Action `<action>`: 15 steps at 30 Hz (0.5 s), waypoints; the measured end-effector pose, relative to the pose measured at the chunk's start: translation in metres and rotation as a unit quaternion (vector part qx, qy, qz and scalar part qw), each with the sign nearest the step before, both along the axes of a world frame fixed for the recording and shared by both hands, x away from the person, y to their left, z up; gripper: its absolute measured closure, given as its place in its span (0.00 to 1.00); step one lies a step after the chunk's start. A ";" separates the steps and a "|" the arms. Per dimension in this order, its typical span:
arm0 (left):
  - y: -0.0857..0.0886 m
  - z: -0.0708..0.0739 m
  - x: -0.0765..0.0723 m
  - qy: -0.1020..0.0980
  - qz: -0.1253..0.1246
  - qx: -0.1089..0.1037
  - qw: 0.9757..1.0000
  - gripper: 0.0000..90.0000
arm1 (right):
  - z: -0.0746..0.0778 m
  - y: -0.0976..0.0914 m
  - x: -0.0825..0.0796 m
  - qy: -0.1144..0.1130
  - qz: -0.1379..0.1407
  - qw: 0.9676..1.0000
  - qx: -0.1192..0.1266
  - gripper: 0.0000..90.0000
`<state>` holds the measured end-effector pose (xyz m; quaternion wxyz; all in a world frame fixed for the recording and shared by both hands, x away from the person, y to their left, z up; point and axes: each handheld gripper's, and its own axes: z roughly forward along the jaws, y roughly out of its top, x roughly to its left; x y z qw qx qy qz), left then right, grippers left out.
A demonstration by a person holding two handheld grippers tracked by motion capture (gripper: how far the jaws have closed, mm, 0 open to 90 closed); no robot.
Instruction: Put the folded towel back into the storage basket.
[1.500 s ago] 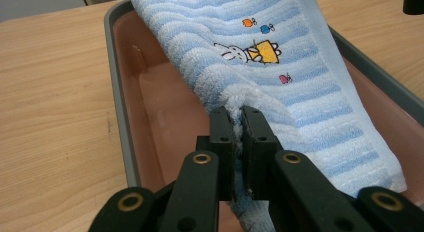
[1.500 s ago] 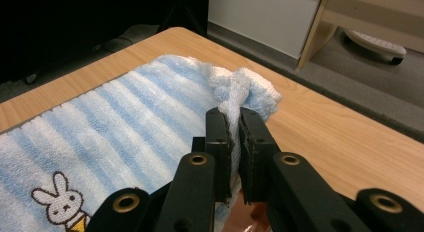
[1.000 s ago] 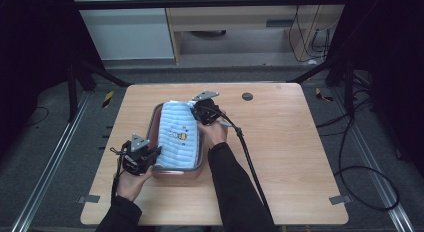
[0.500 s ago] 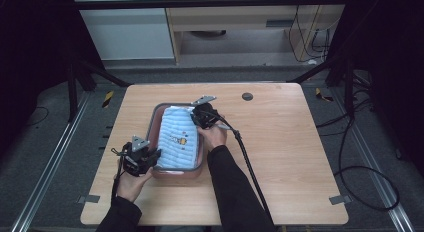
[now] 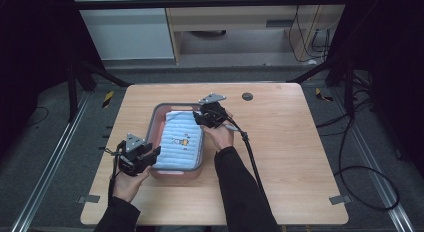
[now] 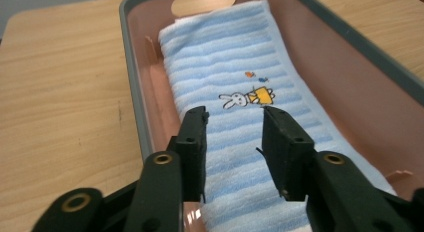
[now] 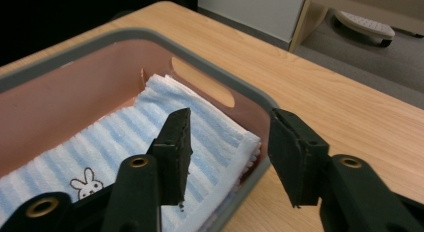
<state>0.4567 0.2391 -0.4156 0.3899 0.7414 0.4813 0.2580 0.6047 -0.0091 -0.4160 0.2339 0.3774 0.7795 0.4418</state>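
Towel (image 5: pixel 181 142), folded, light blue with white stripes and a small rabbit picture (image 6: pixel 247 97) stitched on top, lies flat inside the pink tub (image 5: pixel 156 123) with a grey rim, which stands on the wooden counter (image 5: pixel 300 142) a little toward nine o'clock of the counter's middle in the high view. The towel covers most of the tub's floor; in the left gripper view a strip of bare pink floor shows along its side at three o'clock. A handle slot is cut in the tub's end wall at twelve o'clock in that view.

Left gripper (image 5: pixel 150 154) hangs over the tub's corner at seven o'clock in the high view. Its fingers (image 6: pixel 192 142) have just been opening and stand moderately apart above the towel, with striped cloth in sight between them but none pinched.

Right gripper (image 5: pixel 199 117) sits at the tub's corner at one o'clock in the high view. Its fingers (image 7: pixel 175 147) have also just been opening and stand moderately apart: one over the towel's folded corner, the other outside the tub's rim over the counter, so the rim runs between them. Neither presses on anything.

A round dark disc (image 5: pixel 247 96) lies on the counter near its twelve o'clock edge, well apart from the tub.
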 end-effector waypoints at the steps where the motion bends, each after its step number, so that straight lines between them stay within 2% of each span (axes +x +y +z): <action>1: 0.000 0.000 0.000 0.000 0.000 0.000 1.000 0.68 | 0.000 0.000 0.000 0.000 0.000 1.000 0.000 0.56; 4: -0.001 0.004 -0.003 -0.010 -0.015 -0.008 1.000 0.63 | 0.008 -0.018 -0.010 -0.007 -0.009 1.000 0.016 0.44; 6: -0.001 0.005 -0.004 -0.012 -0.019 -0.009 1.000 0.61 | 0.009 -0.021 -0.012 -0.010 -0.011 1.000 0.016 0.42; 8: -0.002 0.006 -0.005 -0.015 -0.025 -0.008 1.000 0.57 | 0.013 -0.034 -0.018 -0.015 -0.018 0.999 0.023 0.38; 9: -0.003 0.006 -0.006 -0.017 -0.026 -0.008 0.999 0.53 | 0.015 -0.046 -0.024 -0.011 -0.021 0.999 0.034 0.33; 10: -0.003 0.006 -0.006 -0.019 -0.027 -0.008 0.999 0.53 | 0.015 -0.046 -0.024 -0.011 -0.021 0.999 0.034 0.33; 11: -0.003 0.006 -0.006 -0.020 -0.030 -0.005 0.999 0.50 | 0.016 -0.059 -0.030 -0.011 -0.027 0.999 0.041 0.31; 12: -0.004 0.006 -0.006 -0.021 -0.030 -0.005 0.999 0.50 | 0.016 -0.059 -0.030 -0.011 -0.027 0.999 0.041 0.31; 14: -0.004 0.006 -0.006 -0.029 -0.031 0.001 0.999 0.44 | 0.013 -0.080 -0.041 -0.012 -0.038 0.998 0.048 0.28; 15: -0.004 0.006 -0.006 -0.029 -0.031 0.001 0.999 0.43 | 0.013 -0.080 -0.041 -0.012 -0.038 0.998 0.048 0.28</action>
